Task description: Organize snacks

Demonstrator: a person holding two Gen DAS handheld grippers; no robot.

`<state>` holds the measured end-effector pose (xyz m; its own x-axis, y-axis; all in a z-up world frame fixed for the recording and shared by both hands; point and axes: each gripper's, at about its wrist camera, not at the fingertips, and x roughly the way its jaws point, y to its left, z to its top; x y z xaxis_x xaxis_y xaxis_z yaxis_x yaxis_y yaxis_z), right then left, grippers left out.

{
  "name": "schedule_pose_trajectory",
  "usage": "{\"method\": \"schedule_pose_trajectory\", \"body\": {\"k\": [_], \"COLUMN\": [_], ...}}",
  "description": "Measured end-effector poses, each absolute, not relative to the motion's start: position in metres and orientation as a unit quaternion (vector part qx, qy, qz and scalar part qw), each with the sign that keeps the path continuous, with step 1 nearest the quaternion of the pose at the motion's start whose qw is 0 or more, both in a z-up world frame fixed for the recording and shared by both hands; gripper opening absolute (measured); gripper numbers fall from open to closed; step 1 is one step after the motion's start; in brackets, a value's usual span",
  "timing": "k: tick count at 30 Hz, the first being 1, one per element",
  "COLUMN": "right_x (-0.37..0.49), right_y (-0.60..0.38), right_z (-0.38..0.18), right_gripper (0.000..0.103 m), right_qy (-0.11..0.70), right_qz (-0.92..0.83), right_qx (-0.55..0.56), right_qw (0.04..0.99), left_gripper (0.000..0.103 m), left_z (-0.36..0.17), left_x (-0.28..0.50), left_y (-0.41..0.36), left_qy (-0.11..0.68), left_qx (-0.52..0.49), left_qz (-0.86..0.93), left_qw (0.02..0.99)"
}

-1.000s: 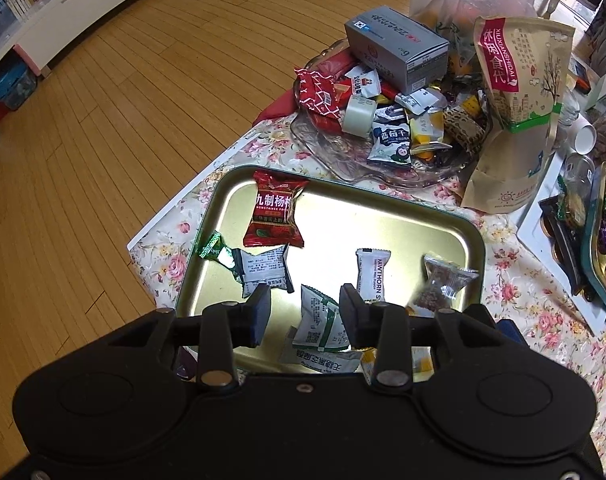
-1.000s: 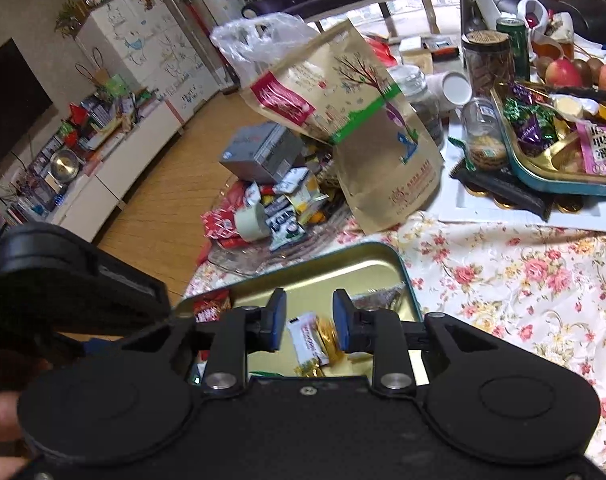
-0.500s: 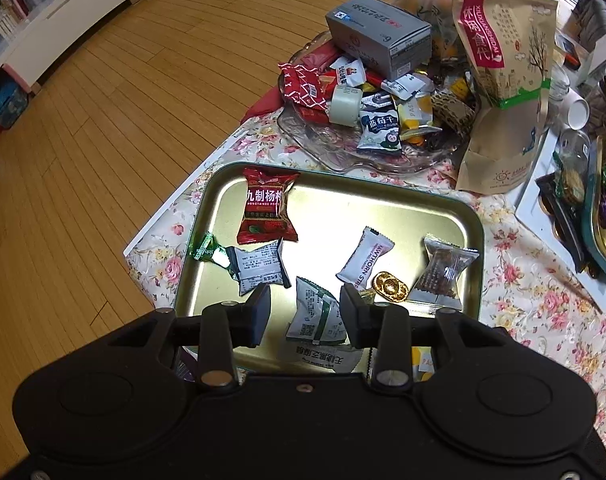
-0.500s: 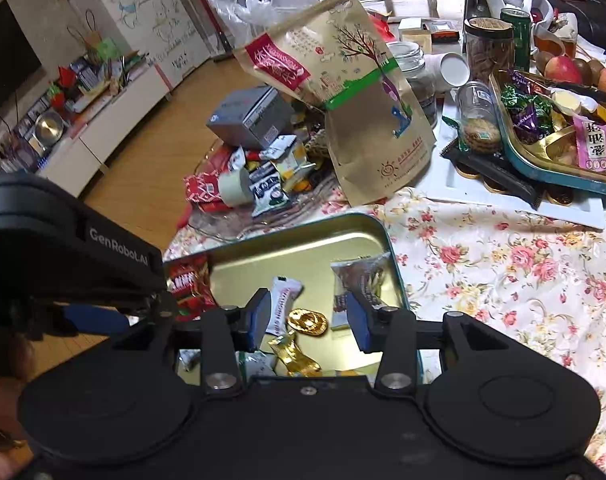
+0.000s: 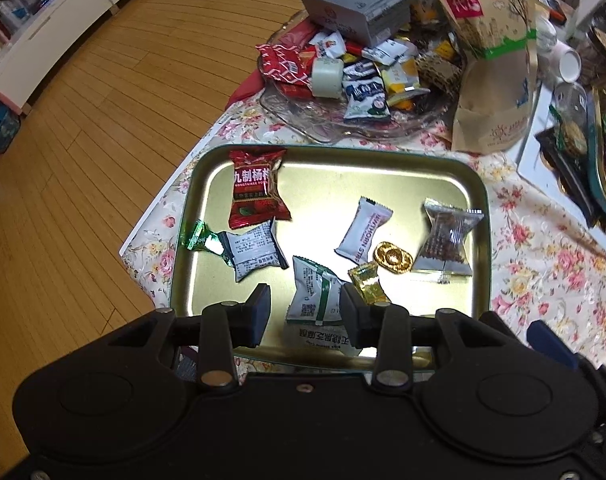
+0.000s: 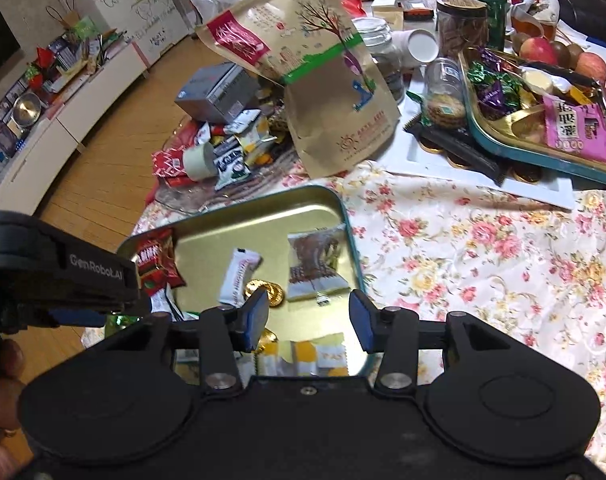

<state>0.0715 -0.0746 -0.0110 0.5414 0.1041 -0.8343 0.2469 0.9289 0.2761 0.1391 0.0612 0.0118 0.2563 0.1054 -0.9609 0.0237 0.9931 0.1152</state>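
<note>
A gold metal tray [image 5: 383, 176] on the floral tablecloth holds several wrapped snacks: a red packet [image 5: 257, 188], a white hawthorn stick [image 5: 363, 230], a gold ingot candy [image 5: 393, 258], a brown clear-wrapped snack [image 5: 447, 240] and a green-white packet [image 5: 315, 294]. My left gripper [image 5: 305, 314] is open and empty above the tray's near edge, over the green-white packet. My right gripper [image 6: 309, 320] is open and empty above the tray [image 6: 263, 220], near the brown snack [image 6: 315, 266] and gold candy [image 6: 263, 292].
A glass dish [image 5: 303, 110] piled with snacks, a tape roll [image 5: 327, 78] and a grey box [image 5: 355, 4] lies beyond the tray. A tall brown paper bag [image 6: 323, 92] stands beside it. A teal tray [image 6: 543, 152] of sweets, jars and fruit sit at right.
Both grippers have pulled back and up from the tray. The right gripper's jaws have opened wider, and a gold candy and yellow wrapper now lie in the tray.
</note>
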Motion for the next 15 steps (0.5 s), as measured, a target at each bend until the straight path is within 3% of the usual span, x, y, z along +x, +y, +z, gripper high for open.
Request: {"method": "schedule_pose_trajectory", "body": {"k": [15], "right_x": [0.058], "right_y": [-0.098], "right_z": [-0.01], "right_gripper": [0.047], "right_qy": [0.486], "right_qz": [-0.058], "right_qx": [0.177], "right_qw": [0.854], "left_gripper": [0.048], "left_z": [0.006], "left_x": [0.122], "left_y": [0.049], "left_qy": [0.606], "left_qx": [0.068], "left_qz": [-0.016], "left_qw": [0.793]}}
